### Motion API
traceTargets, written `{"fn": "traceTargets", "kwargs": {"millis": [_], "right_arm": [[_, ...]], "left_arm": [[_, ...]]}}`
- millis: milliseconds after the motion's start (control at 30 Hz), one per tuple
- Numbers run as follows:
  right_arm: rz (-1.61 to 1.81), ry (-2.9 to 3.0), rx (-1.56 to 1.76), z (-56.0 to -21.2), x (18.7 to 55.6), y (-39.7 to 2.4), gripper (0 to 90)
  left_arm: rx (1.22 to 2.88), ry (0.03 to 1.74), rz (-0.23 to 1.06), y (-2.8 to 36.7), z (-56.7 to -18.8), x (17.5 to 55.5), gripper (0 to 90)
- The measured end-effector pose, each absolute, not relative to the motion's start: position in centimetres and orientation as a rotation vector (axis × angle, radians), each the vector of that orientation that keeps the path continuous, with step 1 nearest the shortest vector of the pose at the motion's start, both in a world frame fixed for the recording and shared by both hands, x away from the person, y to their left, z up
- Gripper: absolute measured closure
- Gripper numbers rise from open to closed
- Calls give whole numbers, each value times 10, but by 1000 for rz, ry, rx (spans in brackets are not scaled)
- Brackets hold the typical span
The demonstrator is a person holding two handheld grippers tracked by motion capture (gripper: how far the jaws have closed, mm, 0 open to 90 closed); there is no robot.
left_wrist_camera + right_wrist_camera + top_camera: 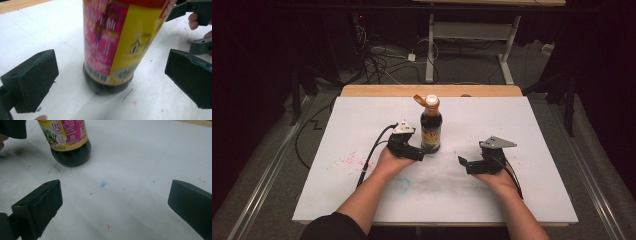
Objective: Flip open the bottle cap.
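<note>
Seemingly between steps, a sauce bottle (pixel 431 125) is left standing upright near the middle of a white-covered table (pixel 522 150), its hinged orange cap flipped open at the top and dark liquid visible below a pink and yellow label. At left, the left gripper (pixel 416 153) is held low beside the bottle's base; in the left gripper view its two black jaws are spread wide on either side of the bottle (pixel 117 45), with clear gaps between pads and label, so nothing is gripped. At right, the right gripper (pixel 463 162) is rested well apart from the bottle, its jaws likewise fully spread over bare table in the right gripper view, with the bottle (pixel 68 142) seen off to the upper left and nothing held between them.

The step in hand is judged to be a release of the bottle, or a pause before it is taken up. If it is to be grasped next, the left jaws would need to be closed squarely on the labelled body, and the bottle kept upright, since the cap is open and the contents could be spilled.

The table covering is marked with faint red specks, a blue smudge (pixel 102 184) and grey scuffs, and a strip of bare wood (pixel 432 90) is exposed along the far edge. Beyond it, a dim room is seen, with cables (pixel 382 60) strewn over a grey floor and the white legs of a desk frame (pixel 472 35).
</note>
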State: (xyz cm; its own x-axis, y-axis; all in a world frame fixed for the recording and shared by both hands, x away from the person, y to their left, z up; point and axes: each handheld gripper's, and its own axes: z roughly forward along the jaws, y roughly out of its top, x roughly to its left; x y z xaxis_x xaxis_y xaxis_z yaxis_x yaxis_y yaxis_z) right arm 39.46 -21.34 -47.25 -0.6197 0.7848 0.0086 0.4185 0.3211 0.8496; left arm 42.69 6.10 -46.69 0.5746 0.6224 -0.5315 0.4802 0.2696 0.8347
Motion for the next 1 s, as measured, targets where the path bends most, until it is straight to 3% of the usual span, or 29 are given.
{"fn": "traceTargets", "kwargs": {"millis": [400, 1000], "right_arm": [[1180, 2165, 1058, -477, 378, -226, 4], [1189, 2074, 1070, -473, 332, -269, 4]], "left_arm": [[1387, 1092, 137, 89, -478, 407, 0], [1380, 1114, 267, 161, -491, 349, 0]]}}
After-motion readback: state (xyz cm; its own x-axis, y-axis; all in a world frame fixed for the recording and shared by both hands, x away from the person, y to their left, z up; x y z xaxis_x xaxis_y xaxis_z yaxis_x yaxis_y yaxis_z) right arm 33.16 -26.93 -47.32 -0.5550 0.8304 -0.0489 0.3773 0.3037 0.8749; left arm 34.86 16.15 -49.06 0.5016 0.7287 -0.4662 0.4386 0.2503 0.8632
